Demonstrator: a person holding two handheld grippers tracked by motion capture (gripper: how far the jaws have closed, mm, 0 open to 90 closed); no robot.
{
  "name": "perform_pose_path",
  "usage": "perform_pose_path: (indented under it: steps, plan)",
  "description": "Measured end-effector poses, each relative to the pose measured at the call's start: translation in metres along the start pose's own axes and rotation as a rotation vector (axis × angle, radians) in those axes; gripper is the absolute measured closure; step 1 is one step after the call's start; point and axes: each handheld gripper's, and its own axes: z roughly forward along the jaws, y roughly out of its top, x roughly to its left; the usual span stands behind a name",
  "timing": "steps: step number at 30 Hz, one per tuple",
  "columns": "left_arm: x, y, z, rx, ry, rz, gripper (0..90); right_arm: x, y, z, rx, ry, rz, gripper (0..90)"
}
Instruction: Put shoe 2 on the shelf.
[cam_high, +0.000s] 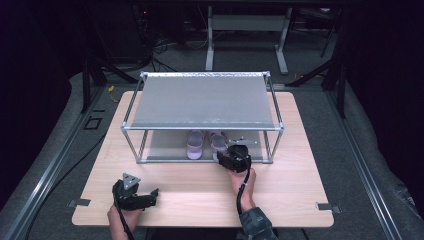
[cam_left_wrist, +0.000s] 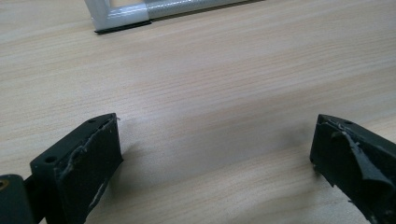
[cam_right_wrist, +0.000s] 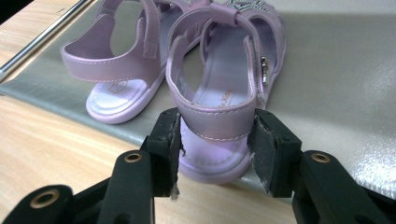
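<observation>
I've got the right gripper (cam_right_wrist: 215, 140) clamped on the heel of the nearer pink sandal (cam_right_wrist: 224, 93), pads pressing both sides. It sits at the front edge of the rack's (cam_high: 202, 102) lower grey shelf (cam_right_wrist: 336, 70), w/ the other sandal (cam_right_wrist: 121, 70) just beside it. Left gripper (cam_left_wrist: 215, 154) rests low over bare tabletop (cam_left_wrist: 210, 70), jaws wide apart, nothing btwn them.

Two lilac sandals: one (cam_right_wrist: 219, 93) by rack's front edge, other (cam_right_wrist: 121, 70) just beside it. One metal rack (cam_high: 202, 100), two shelves. One wooden desk (cam_high: 200, 190). Two grippers: left (cam_high: 150, 196), right (cam_high: 226, 154).
</observation>
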Motion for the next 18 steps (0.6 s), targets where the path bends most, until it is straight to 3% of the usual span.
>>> perform_pose_path:
  steps: [5, 11, 18]
  plan:
    - [0.000, 0.000, 0.000, 0.002, 0.001, 0.000, 1.8, 0.000, 0.002, 0.005, -0.007, -0.002, 0.014, 55.9]
    - [0.000, 0.000, 0.000, 0.000, 0.001, -0.002, 1.9, 0.007, 0.006, 0.014, -0.013, -0.023, -0.009, 61.3]
    - [0.000, 0.000, 0.000, 0.001, 0.001, -0.001, 1.8, 0.004, 0.009, 0.017, -0.003, -0.038, -0.019, 61.8]
